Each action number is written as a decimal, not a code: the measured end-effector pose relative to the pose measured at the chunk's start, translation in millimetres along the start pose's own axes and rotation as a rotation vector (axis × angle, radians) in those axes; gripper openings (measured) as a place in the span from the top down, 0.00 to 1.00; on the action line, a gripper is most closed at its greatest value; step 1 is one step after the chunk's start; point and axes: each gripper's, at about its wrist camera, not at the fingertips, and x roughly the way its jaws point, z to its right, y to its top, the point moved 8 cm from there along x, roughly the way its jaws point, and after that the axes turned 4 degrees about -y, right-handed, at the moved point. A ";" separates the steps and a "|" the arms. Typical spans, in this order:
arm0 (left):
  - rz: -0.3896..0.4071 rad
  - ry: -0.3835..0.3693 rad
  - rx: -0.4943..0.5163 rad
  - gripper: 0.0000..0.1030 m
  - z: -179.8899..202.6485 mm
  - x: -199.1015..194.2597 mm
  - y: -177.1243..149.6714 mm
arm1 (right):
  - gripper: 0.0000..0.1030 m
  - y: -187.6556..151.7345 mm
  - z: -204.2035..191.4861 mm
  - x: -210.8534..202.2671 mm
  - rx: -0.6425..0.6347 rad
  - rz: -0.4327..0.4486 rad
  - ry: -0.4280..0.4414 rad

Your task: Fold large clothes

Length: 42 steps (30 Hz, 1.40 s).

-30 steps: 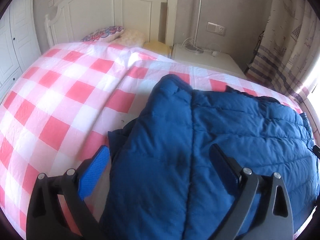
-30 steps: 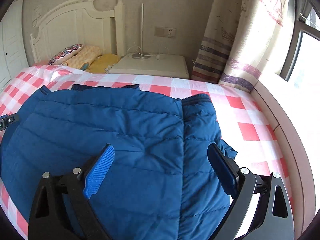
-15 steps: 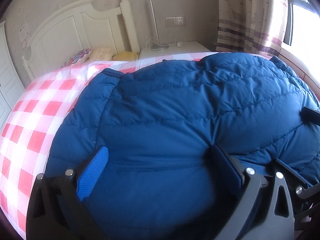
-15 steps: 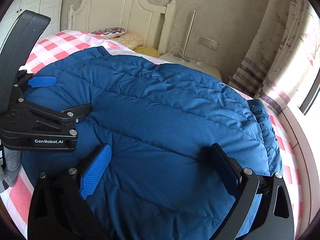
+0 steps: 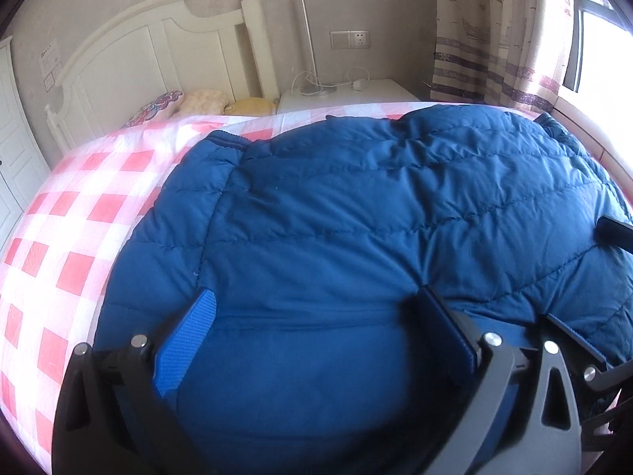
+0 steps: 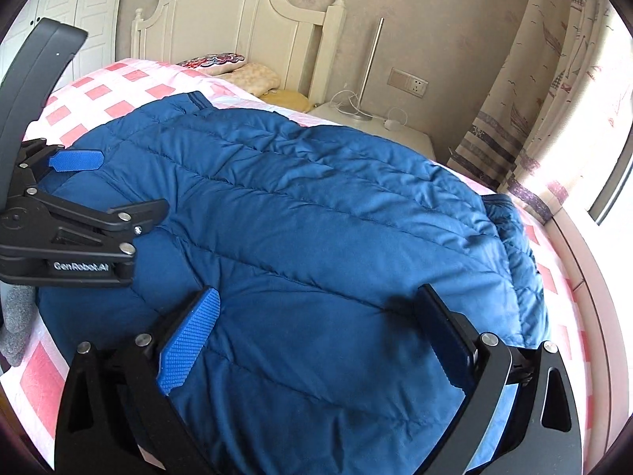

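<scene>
A dark blue quilted puffer jacket (image 5: pixel 356 206) lies folded and puffy on a pink-and-white checked bedspread (image 5: pixel 79 213). My left gripper (image 5: pixel 316 316) hovers open over the jacket's near hem, the padded cloth bulging between its blue-padded fingers (image 5: pixel 186 340). My right gripper (image 6: pixel 320 316) is also open, low over the jacket (image 6: pixel 316 206) near its front right part. In the right wrist view the left gripper (image 6: pixel 118 184) stands open at the jacket's left side. Neither one pinches cloth.
A white headboard (image 5: pixel 158 51) and pillows (image 5: pixel 198 101) are at the far end. A white nightstand (image 5: pixel 356 93) with a thin lamp stands beside it. Curtains (image 6: pixel 554 99) and a window ledge run along the right. A grey sleeve (image 6: pixel 14 316) shows at the left.
Both grippers have swung inward from the jacket's outer sides to its near middle and now sit close together. In the last half second they barely moved. Both stayed open.
</scene>
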 end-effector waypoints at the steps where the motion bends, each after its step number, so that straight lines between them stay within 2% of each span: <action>1: 0.035 0.002 -0.026 0.05 -9.4 -12.7 2.2 | 0.08 -0.8 10.8 -9.1 0.018 0.020 -0.024; 4: 0.088 0.061 -0.105 0.05 -55.5 -38.9 1.0 | 0.08 -18.5 54.0 -23.8 0.095 0.004 -0.072; 6: 0.061 0.099 -0.139 0.05 -87.4 -36.9 -9.7 | 0.08 -38.0 80.3 -23.3 0.151 -0.032 -0.083; 7: 0.024 0.110 -0.153 0.05 -100.5 -28.5 -19.7 | 0.08 -48.3 89.4 -20.5 0.185 -0.049 -0.067; 8: -0.015 0.086 -0.171 0.02 -109.4 -18.0 -30.1 | 0.08 -58.0 95.3 -17.1 0.232 -0.059 -0.031; 10: -0.013 -0.022 -0.259 0.01 -118.4 -10.8 -41.7 | 0.06 -69.0 97.9 -9.4 0.304 -0.075 0.028; 11: -0.022 -0.035 -0.276 0.01 -119.5 -9.8 -41.9 | 0.06 -69.3 97.7 -7.2 0.302 -0.083 0.027; 15: -0.020 0.029 -0.229 0.01 -113.5 -7.1 -39.4 | 0.04 -70.0 94.1 -0.8 0.303 -0.103 0.040; 20: -0.023 -0.001 -0.257 0.01 -115.2 -6.8 -41.4 | 0.05 -70.4 98.4 -7.3 0.332 -0.102 0.082; 26: 0.002 0.087 -0.200 0.01 -108.3 -13.8 -38.6 | 0.05 -91.1 114.0 -77.3 0.506 0.029 0.141; 30: 0.003 0.084 -0.203 0.01 -108.0 -14.7 -38.7 | 0.05 -125.3 120.0 -104.9 0.653 0.011 0.257; 33: 0.004 0.082 -0.205 0.01 -108.2 -15.1 -38.9 | 0.05 -146.7 121.8 -99.5 0.760 -0.047 0.326; 36: 0.003 0.084 -0.203 0.01 -108.8 -14.7 -38.7 | 0.05 -154.2 123.8 -82.5 0.838 -0.096 0.325; 38: 0.002 0.080 -0.205 0.01 -109.3 -14.5 -38.7 | 0.04 -147.5 120.6 -69.8 0.848 -0.110 0.335; 42: -0.003 0.062 -0.214 0.01 -111.1 -12.9 -38.9 | 0.04 -122.7 121.5 -40.3 0.867 -0.141 0.275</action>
